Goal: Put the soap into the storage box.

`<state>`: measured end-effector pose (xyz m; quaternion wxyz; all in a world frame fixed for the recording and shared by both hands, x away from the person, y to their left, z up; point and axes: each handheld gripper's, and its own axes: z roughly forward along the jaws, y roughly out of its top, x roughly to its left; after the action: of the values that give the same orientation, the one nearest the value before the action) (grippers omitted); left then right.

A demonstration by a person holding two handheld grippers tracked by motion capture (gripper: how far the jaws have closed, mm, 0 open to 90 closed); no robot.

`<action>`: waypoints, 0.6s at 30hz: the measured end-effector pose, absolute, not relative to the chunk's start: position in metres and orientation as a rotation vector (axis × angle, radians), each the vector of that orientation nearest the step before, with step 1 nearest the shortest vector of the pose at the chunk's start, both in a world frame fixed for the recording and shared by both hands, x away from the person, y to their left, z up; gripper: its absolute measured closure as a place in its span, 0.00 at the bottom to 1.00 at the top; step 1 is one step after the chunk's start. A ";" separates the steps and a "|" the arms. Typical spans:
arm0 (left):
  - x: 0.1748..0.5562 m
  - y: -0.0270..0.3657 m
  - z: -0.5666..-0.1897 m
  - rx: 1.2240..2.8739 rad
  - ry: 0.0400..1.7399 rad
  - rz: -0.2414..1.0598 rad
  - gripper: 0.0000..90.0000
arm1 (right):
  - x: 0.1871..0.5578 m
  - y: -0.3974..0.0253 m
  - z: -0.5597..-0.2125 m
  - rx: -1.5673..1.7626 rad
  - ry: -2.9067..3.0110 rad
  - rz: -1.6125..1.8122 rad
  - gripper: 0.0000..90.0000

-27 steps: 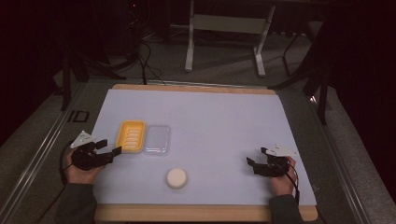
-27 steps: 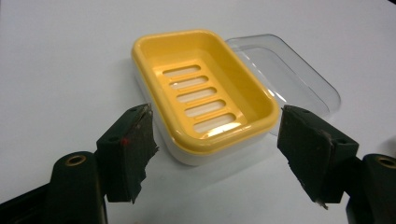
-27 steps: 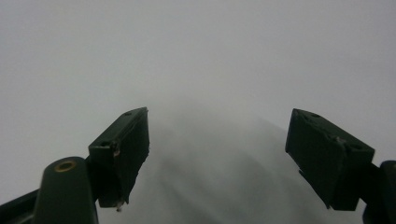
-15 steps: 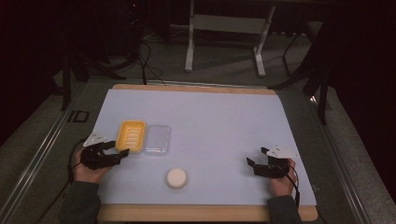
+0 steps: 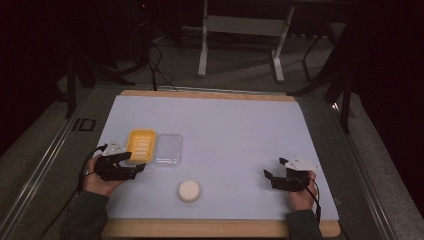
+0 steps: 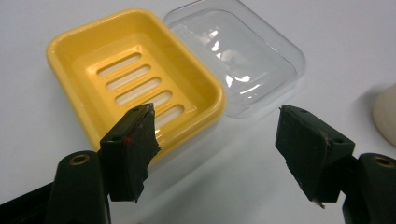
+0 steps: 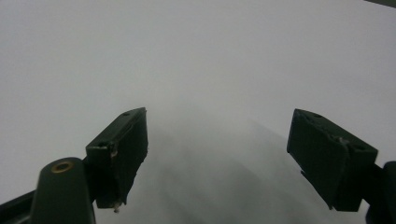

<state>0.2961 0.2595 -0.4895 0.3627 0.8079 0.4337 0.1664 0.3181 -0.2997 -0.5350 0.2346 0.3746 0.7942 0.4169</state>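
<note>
A yellow slotted soap dish (image 5: pixel 140 145) (image 6: pixel 135 91) lies on the white table at the left. Its clear plastic lid (image 5: pixel 168 149) (image 6: pixel 238 60) rests right beside it. A round cream soap (image 5: pixel 189 191) (image 6: pixel 385 109) sits nearer the front edge. My left gripper (image 5: pixel 134 166) (image 6: pixel 215 144) is open, its jaws just short of the dish's near corner, one jaw in front of the yellow rim. My right gripper (image 5: pixel 271 173) (image 7: pixel 217 154) is open over bare table at the right, with nothing between its jaws.
The white mat (image 5: pixel 235 130) lies on a wooden board (image 5: pixel 210 94). Beyond the table's far edge stand a grey metal stand (image 5: pixel 240 30) and cables (image 5: pixel 155 60) on the floor.
My left gripper has moved right and forward, from the table's left edge up to the yellow dish. The right gripper has stayed where it was.
</note>
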 end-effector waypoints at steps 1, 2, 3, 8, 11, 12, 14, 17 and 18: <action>0.296 0.259 -0.489 2.086 1.111 0.427 0.33 | 0.318 -0.300 -0.535 1.028 2.180 1.143 0.22; 0.296 0.258 -0.488 2.094 1.104 0.423 0.33 | 0.318 -0.299 -0.535 1.028 2.179 1.144 0.22; 0.296 0.257 -0.488 2.103 1.101 0.424 0.33 | 0.318 -0.299 -0.535 1.026 2.178 1.143 0.22; 0.295 0.253 -0.485 2.154 1.072 0.416 0.33 | 0.318 -0.299 -0.535 1.026 2.178 1.142 0.22; 0.294 0.251 -0.484 2.178 1.053 0.408 0.33 | 0.318 -0.299 -0.535 1.025 2.178 1.141 0.22; 0.294 0.249 -0.483 2.187 1.048 0.408 0.33 | 0.318 -0.299 -0.535 1.025 2.178 1.141 0.22; 0.294 0.249 -0.482 2.198 1.041 0.408 0.33 | 0.318 -0.299 -0.535 1.024 2.178 1.141 0.22; 0.294 0.244 -0.481 2.231 1.020 0.404 0.33 | 0.318 -0.299 -0.535 1.024 2.178 1.141 0.22; 0.294 0.242 -0.480 2.239 1.011 0.404 0.33 | 0.318 -0.299 -0.535 1.025 2.178 1.141 0.22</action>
<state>0.2936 0.2422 -0.4801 0.3202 0.8519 0.3848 0.1536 0.3177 -0.2993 -0.5351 0.2368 0.3738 0.7943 0.4163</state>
